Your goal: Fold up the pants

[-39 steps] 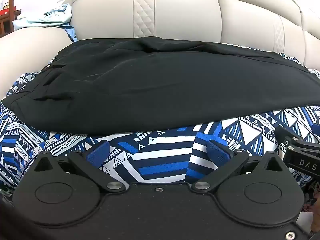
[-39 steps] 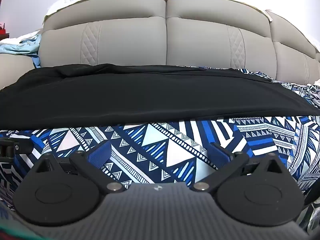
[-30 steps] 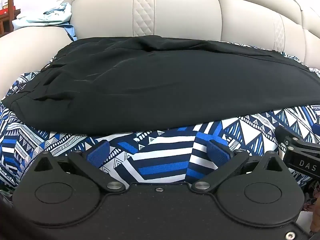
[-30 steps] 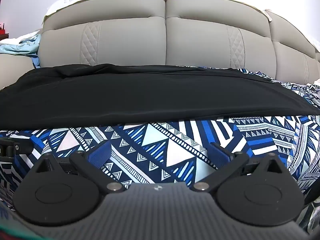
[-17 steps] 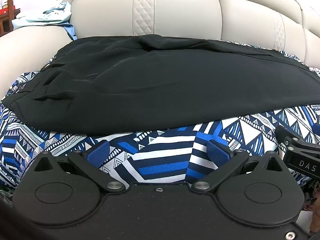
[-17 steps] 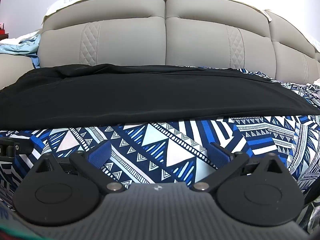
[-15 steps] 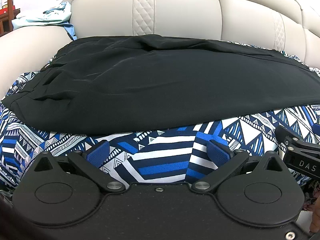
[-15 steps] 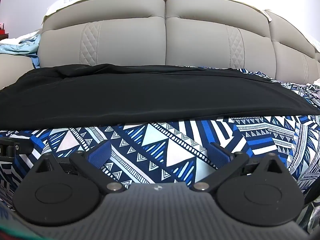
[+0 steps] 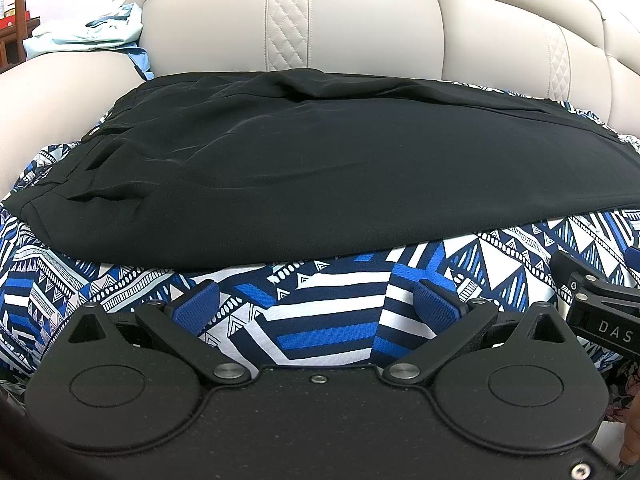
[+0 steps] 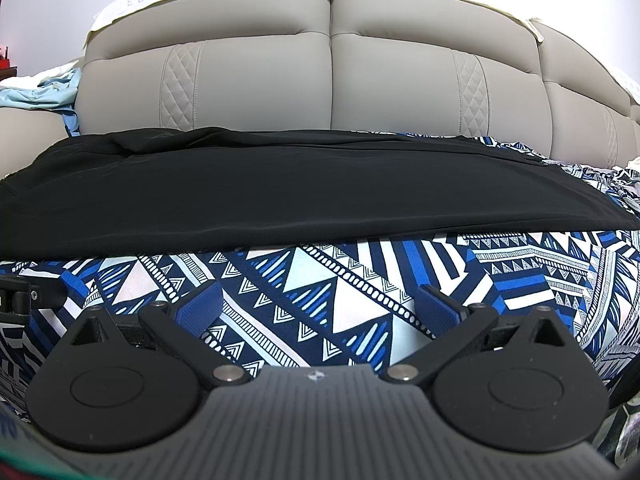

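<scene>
The black, thin-fabric pants (image 9: 320, 168) lie flat and lengthwise across the blue-and-white geometric-patterned cloth (image 10: 360, 280) on the grey leather sofa (image 10: 332, 80), waistband to the left, probably laid out for folding. The left gripper (image 9: 316, 300) and right gripper (image 10: 320, 304) hover near the pants' near edge, jaws apart and empty.

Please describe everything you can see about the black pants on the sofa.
The black pants are of thin, matte, smooth-looking fabric, lying flat and lengthwise across the blue and white patterned cover on the beige leather sofa. The waistband end, with pleats and small wrinkles, lies at the left; the legs stretch right. Only the cover touches them; both open grippers are apart from them.
</scene>
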Tool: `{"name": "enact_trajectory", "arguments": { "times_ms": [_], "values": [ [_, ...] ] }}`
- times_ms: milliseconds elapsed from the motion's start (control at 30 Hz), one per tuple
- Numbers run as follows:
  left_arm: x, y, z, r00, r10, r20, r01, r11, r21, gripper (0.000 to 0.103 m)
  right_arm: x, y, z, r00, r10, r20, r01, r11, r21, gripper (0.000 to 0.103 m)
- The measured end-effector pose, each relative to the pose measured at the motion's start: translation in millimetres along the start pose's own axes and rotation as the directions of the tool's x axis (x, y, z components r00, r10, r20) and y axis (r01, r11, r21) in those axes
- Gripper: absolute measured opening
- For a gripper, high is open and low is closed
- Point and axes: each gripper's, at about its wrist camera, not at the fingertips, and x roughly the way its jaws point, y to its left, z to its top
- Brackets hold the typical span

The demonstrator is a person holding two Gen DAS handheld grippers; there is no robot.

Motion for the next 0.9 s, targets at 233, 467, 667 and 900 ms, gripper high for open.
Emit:
{"name": "enact_trajectory", "arguments": {
  "times_ms": [233, 467, 667, 900],
  "values": [
    [1.4, -0.8, 0.9, 1.000, 0.001, -0.002, -0.001, 1.000, 0.000, 0.103, 0.0, 0.1, 0.0, 1.000, 0.000, 0.000, 0.000, 1.000, 0.000, 0.103],
    [1.5, -0.9, 0.7, 1.000, 0.001, -0.003, -0.001, 1.000, -0.001, 0.103, -0.2, 0.1, 0.0, 1.000, 0.000, 0.000, 0.000, 1.000, 0.000, 0.103],
    [1.2, -1.1, 0.2, 1.000, 0.002, -0.003, -0.002, 1.000, 0.000, 0.103, -0.4, 0.2, 0.0, 1.000, 0.000, 0.000, 0.000, 1.000, 0.000, 0.103],
    [1.7, -1.0, 1.6, 1.000, 0.001, -0.002, -0.001, 1.000, 0.000, 0.103, -0.6, 0.2, 0.1, 1.000, 0.000, 0.000, 0.000, 1.000, 0.000, 0.103]
  ]
}}
